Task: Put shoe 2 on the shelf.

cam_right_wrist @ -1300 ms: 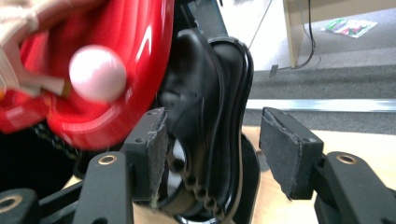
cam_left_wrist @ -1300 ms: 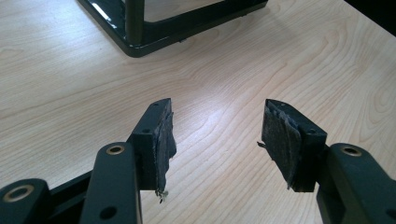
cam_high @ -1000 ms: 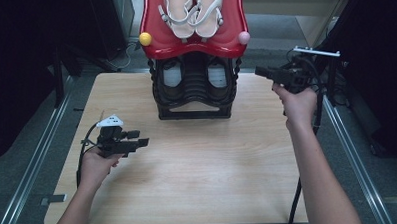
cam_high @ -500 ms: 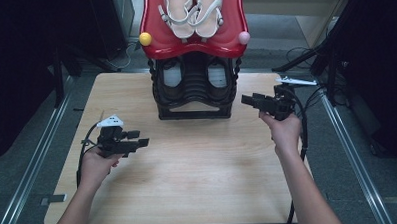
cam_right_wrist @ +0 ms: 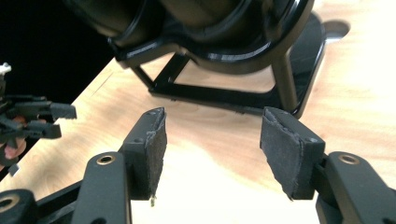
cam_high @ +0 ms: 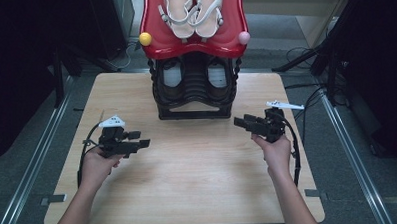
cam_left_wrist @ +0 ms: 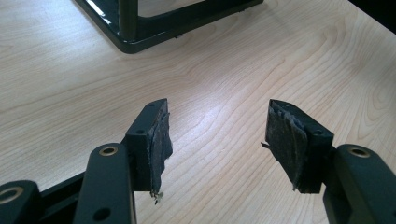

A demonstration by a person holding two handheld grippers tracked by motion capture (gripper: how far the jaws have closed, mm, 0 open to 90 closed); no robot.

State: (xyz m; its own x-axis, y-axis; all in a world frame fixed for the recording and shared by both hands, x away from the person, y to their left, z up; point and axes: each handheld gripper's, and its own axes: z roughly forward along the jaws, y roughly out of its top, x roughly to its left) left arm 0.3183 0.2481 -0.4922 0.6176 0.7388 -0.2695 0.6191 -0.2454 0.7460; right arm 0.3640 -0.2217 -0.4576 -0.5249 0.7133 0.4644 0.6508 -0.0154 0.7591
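1. High view: a black shoe rack (cam_high: 195, 92) stands at the far middle of the bench (cam_high: 189, 182), with a red top tier (cam_high: 194, 39) carrying a pair of white sandals (cam_high: 192, 14) and a pair of dark shoes (cam_high: 193, 79) on the tier below. A yellow ball (cam_high: 145, 39) and a pink ball (cam_high: 244, 38) sit at the red tier's two front corners.
2. The relation that matters: the rack lies ahead of both grippers, between them. The right gripper (cam_high: 243, 122) is the nearer one, just beside the rack's right front corner and pointing leftward across the front of its base. The left gripper (cam_high: 137, 139) hangs over the bench well apart from the rack, pointing right.
3. The shoes lie with their long axis running away from the person, toes or heels facing the front; which end faces out I cannot tell.
4. Right gripper view: the fingers (cam_right_wrist: 152, 144) are released, spread wide with nothing between them; the rack's base frame (cam_right_wrist: 224, 100) sits just ahead, and the left gripper shows at the far left edge.
5. Left gripper view: its fingers (cam_left_wrist: 154, 140) are likewise spread wide and empty above bare wood, a corner of the rack's base (cam_left_wrist: 140, 39) farther ahead.
6. Judgement: any reach for the shoes looks likelier from the right hand (cam_high: 274, 152), which would need to rise and turn toward the lower tier.
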